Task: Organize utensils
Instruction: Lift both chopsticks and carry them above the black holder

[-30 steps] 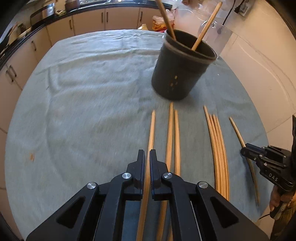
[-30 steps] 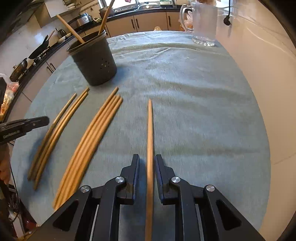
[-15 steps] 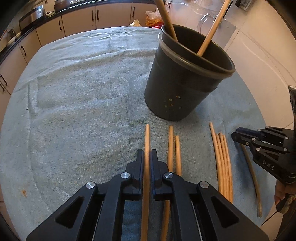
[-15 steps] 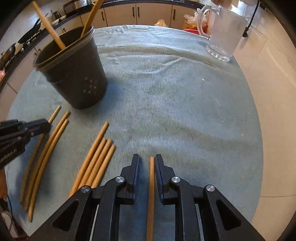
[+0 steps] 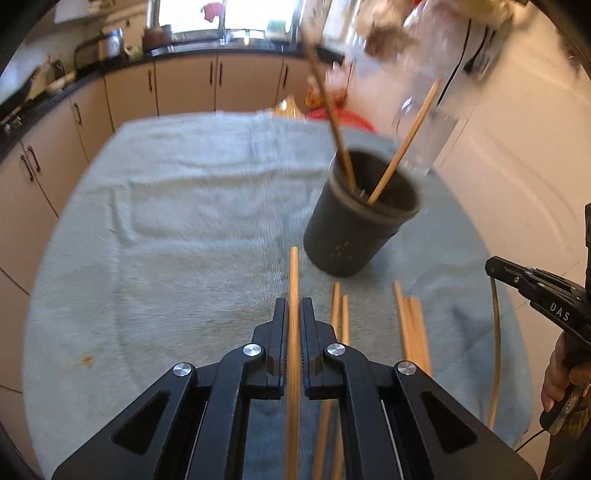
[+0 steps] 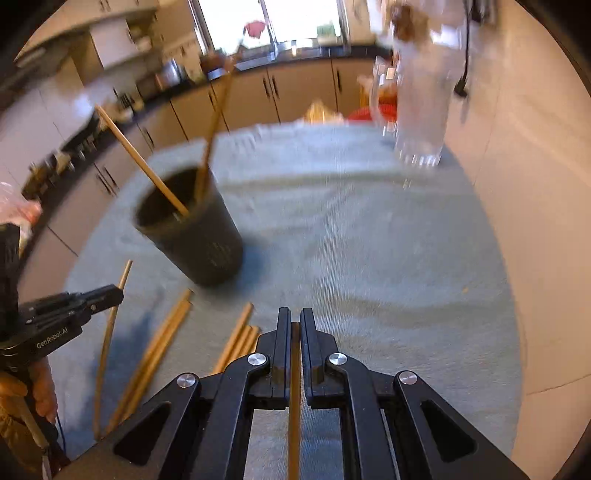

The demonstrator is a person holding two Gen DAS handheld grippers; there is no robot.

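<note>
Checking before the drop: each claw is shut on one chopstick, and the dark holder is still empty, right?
Not quite. The left claw and right claw are each shut on one chopstick, but the dark holder is not empty: the left wrist view shows two chopsticks standing in it.

Daylight glared from the window [image 6: 295,22] ahead of my fingers, motion blur smeared everything, and fisheye bending darkened both frames' corners.
</note>
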